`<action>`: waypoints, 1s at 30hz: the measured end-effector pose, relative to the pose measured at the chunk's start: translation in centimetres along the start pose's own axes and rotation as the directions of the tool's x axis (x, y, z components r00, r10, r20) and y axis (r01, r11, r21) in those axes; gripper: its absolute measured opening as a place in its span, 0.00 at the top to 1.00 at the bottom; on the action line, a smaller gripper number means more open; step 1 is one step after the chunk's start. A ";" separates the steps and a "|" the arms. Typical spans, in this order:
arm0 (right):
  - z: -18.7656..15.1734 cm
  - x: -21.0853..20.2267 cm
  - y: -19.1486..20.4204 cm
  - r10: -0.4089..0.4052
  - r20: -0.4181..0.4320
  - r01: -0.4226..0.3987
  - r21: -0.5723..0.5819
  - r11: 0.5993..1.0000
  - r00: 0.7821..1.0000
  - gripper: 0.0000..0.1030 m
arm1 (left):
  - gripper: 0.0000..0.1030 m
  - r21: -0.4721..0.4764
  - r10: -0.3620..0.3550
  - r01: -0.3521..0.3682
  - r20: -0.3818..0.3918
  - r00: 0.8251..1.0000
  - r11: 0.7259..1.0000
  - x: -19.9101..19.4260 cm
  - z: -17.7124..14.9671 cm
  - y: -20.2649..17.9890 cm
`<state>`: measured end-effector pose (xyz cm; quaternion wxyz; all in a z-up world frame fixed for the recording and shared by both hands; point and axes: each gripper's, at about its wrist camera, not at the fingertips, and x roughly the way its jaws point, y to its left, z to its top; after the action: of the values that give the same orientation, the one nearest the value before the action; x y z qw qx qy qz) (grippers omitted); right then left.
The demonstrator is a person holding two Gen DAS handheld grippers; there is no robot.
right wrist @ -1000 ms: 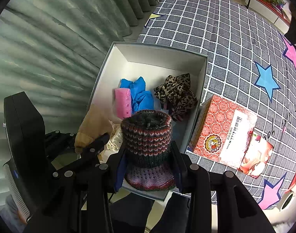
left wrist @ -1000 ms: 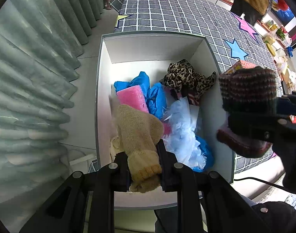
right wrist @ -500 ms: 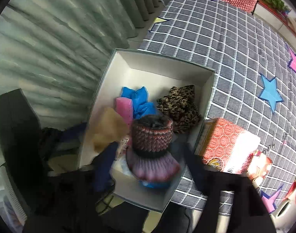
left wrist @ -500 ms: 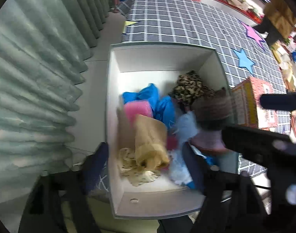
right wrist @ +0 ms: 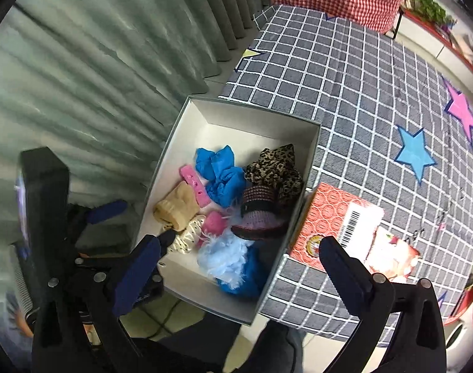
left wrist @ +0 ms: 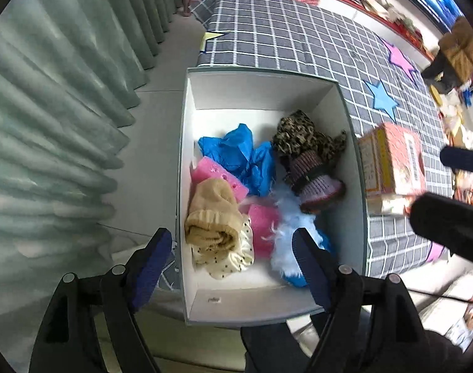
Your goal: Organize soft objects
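Hanging wide and empty above the box [left wrist: 354,143], both the left tool [left wrist: 233,261] and right tool [right wrist: 239,251] have just spread. The striped knit hat [right wrist: 258,211] lies inside beside leopard fabric [right wrist: 276,168]; light, squashy, best pinched at its ribbed cuff. Tan sock [left wrist: 211,217], fluffy blue feathers [right wrist: 224,258].

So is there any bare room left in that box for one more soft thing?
Yes: the box floor is bare at the far end, between the far wall and the blue plastic and leopard-print cloth. A thin strip shows along the near wall. The middle is crowded: beige knit, striped knit, pale blue fluff.
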<state>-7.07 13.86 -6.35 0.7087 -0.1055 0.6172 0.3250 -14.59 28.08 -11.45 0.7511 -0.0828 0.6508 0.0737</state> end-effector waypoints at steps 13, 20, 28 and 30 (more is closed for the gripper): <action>-1.8 0.1 -1.2 -0.103 0.018 0.102 0.057 0.993 0.995 0.00 | 0.20 0.131 0.058 -0.052 -0.041 0.997 0.990 -2.5 -0.5 -2.3; -2.5 0.7 -2.1 -0.098 -0.003 0.098 0.088 0.991 0.995 0.00 | 0.20 0.157 0.063 -0.054 -0.054 0.997 0.986 -3.8 -1.0 -2.5; -2.8 0.8 -1.8 -0.099 -0.003 0.099 0.088 0.991 0.995 0.00 | 0.20 0.158 0.060 -0.050 -0.059 0.996 0.986 -3.7 -1.2 -2.2; -2.9 1.0 -1.7 -0.099 -0.007 0.099 0.090 0.991 0.995 0.00 | 0.20 0.157 0.060 -0.049 -0.062 0.996 0.986 -3.6 -1.3 -2.0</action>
<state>-8.35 11.27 -8.35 0.7271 -0.1044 0.6263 0.2612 -15.94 25.81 -7.97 0.7309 -0.0087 0.6812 0.0406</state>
